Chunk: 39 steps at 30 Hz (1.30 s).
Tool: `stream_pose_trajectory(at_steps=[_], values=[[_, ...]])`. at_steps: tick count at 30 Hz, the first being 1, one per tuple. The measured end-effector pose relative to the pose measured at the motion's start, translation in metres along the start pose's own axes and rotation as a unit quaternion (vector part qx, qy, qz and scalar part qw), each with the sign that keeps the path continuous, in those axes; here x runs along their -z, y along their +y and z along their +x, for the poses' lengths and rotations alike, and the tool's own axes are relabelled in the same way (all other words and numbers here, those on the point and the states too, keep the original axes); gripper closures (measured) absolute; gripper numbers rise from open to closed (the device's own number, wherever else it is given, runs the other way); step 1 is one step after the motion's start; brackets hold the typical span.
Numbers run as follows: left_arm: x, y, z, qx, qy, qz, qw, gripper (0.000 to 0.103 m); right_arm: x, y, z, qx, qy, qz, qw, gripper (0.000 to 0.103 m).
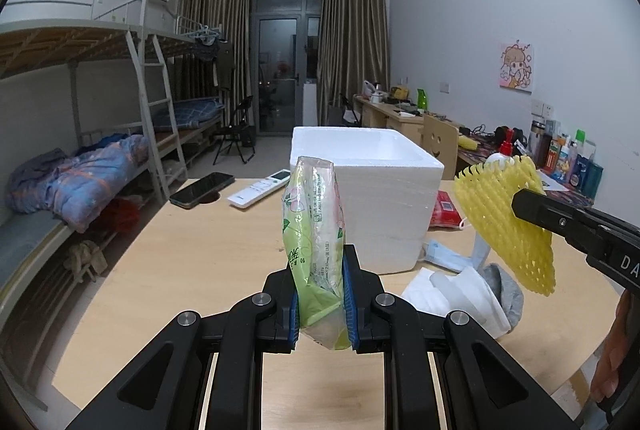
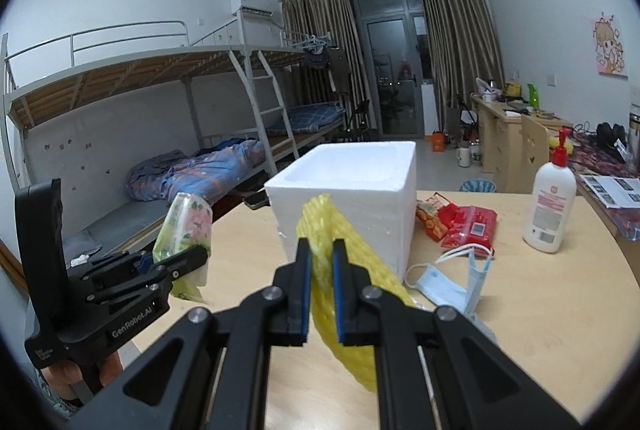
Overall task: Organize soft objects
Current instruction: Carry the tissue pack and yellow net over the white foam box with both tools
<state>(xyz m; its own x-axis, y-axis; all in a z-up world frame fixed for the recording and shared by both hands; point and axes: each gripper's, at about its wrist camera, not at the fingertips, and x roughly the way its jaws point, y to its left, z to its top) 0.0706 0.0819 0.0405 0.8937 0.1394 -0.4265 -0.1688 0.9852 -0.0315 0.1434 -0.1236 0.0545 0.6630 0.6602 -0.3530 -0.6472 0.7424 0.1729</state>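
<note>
My left gripper [image 1: 320, 254] is shut on a green tissue pack [image 1: 316, 230] and holds it upright above the wooden table [image 1: 200, 262], in front of the white foam box [image 1: 384, 198]. It also shows in the right wrist view [image 2: 188, 254], with the pack [image 2: 188, 226]. My right gripper [image 2: 321, 244] is shut on a yellow foam net [image 2: 348, 294], held near the box [image 2: 352, 198]. In the left wrist view the net [image 1: 508, 226] hangs at the right from the right gripper [image 1: 520, 206].
On the table lie a blue face mask [image 2: 444, 282], red snack packs [image 2: 460, 226], a lotion pump bottle [image 2: 550, 206], a grey sock [image 1: 506, 290], white foam sheets [image 1: 456, 290], a phone [image 1: 202, 190] and a remote [image 1: 260, 188]. Bunk beds stand on the left.
</note>
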Motion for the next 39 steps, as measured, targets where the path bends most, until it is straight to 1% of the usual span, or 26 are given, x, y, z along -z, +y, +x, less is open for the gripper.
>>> stream_pose_trajectory(at_steps=[9, 13, 15, 19, 26, 32, 34, 36, 39], values=[[-0.016, -0.003, 0.001, 0.009, -0.001, 0.007, 0.9999, 0.084, -0.008, 0.001, 0.006, 0.005, -0.002, 0.004, 1.000, 0.091], [-0.030, -0.008, 0.002, 0.012, -0.006, 0.017, 0.9998, 0.084, -0.016, 0.001, 0.006, 0.007, -0.005, 0.005, 1.000, 0.091], [-0.040, -0.010, 0.004, 0.019, -0.006, 0.018, 0.9996, 0.084, -0.023, 0.000, 0.008, 0.009, -0.006, 0.004, 1.000, 0.091], [-0.058, -0.009, 0.013, 0.033, 0.006, 0.019, 0.9993, 0.084, -0.038, 0.001, 0.010, 0.014, -0.011, 0.000, 1.000, 0.091], [-0.090, -0.010, 0.030, 0.039, 0.015, 0.024, 0.9989, 0.084, -0.063, 0.007, 0.025, 0.011, -0.008, -0.016, 1.000, 0.091], [-0.111, -0.012, 0.049, 0.044, 0.021, 0.029, 0.9984, 0.084, -0.077, 0.007, 0.039, 0.012, -0.008, -0.022, 1.000, 0.091], [-0.124, -0.011, 0.057, 0.054, 0.028, 0.025, 0.9978, 0.084, -0.085, 0.005, 0.045, 0.013, -0.009, -0.024, 1.000, 0.091], [-0.134, -0.009, 0.063, 0.053, 0.030, 0.021, 0.9979, 0.084, -0.096, 0.002, 0.050, 0.013, -0.010, -0.025, 1.000, 0.091], [-0.147, -0.005, 0.078, 0.063, 0.040, 0.013, 0.9971, 0.084, -0.111, 0.000, 0.055, 0.017, -0.019, -0.030, 0.999, 0.091]])
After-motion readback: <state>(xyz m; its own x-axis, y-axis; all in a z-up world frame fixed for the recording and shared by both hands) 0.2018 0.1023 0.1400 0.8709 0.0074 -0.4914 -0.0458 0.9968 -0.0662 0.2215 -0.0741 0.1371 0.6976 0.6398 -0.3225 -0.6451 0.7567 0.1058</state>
